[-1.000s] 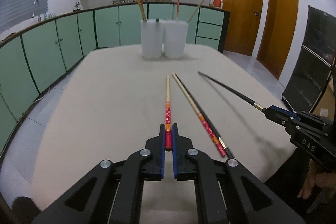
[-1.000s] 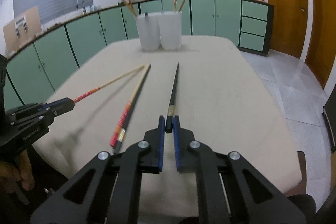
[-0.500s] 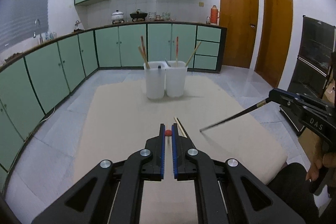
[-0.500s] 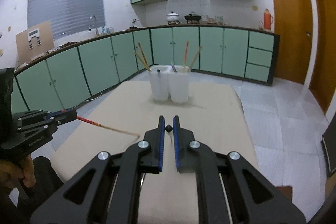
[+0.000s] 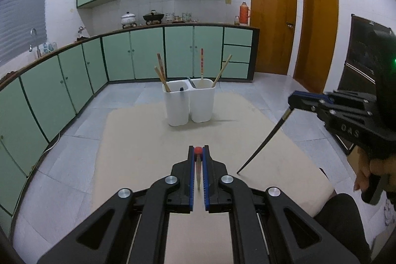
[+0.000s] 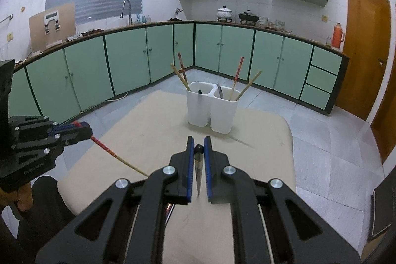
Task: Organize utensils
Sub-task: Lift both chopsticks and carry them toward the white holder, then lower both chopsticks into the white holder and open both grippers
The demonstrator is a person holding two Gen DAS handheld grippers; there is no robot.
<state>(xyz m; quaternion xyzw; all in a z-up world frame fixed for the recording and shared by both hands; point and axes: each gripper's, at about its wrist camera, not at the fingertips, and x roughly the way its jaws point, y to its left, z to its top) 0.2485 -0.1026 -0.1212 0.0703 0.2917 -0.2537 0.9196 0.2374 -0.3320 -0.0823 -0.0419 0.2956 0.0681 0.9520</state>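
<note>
My left gripper (image 5: pixel 198 150) is shut on the red end of a red-and-wood chopstick (image 5: pixel 198 175), which hangs tip-down above the beige table (image 5: pixel 138 140). In the right wrist view the left gripper (image 6: pixel 83 128) is at the left, its chopstick (image 6: pixel 118 157) slanting down to the right. My right gripper (image 6: pixel 198 141) is shut on the top of a black chopstick (image 6: pixel 198 175), also hanging. From the left wrist view the right gripper (image 5: pixel 294 98) is at the right, with the black chopstick (image 5: pixel 262 142) slanting down. Two white holders (image 5: pixel 189 104) (image 6: pixel 211 108) stand side by side at the table's far end, with several chopsticks in them.
Green floor cabinets (image 5: pixel 74 76) curve around behind and left of the table. Wooden doors (image 5: pixel 272 24) are at the back right. A person's hand (image 5: pixel 366 170) holds the right gripper's handle, a dark-clad leg (image 5: pixel 341 214) by the table's near right corner.
Both grippers have risen well above the table, each lifting its chopstick off the cloth. The chopsticks, flat before, now dangle tip-down, and the holders appear farther below.
</note>
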